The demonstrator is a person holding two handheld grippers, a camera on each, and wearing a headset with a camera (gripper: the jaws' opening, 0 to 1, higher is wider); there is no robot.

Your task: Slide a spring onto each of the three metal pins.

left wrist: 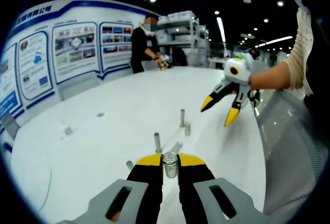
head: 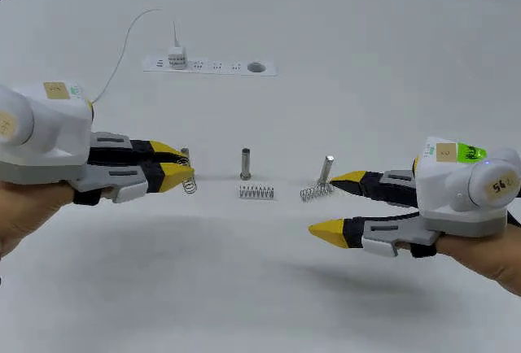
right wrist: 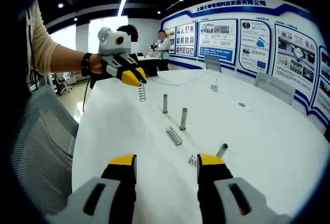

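Observation:
Three upright metal pins stand in a row on the white table: left pin (head: 185, 155), middle pin (head: 245, 163), right pin (head: 329, 168). My left gripper (head: 186, 172) is shut on a spring (head: 189, 182) that hangs right beside the left pin; the same spring (left wrist: 170, 164) is pinched between the yellow tips. A second spring (head: 256, 192) lies flat in front of the middle pin. A third spring (head: 315, 193) lies against the base of the right pin (right wrist: 222, 150). My right gripper (head: 335, 204) stands open just right of that spring (right wrist: 193, 159), with nothing between its jaws.
A white power strip (head: 210, 65) with a plug and thin cable lies at the back of the table. A mesh chair (right wrist: 36, 146) stands by the table's edge. People stand at the far end of the table (left wrist: 147, 38).

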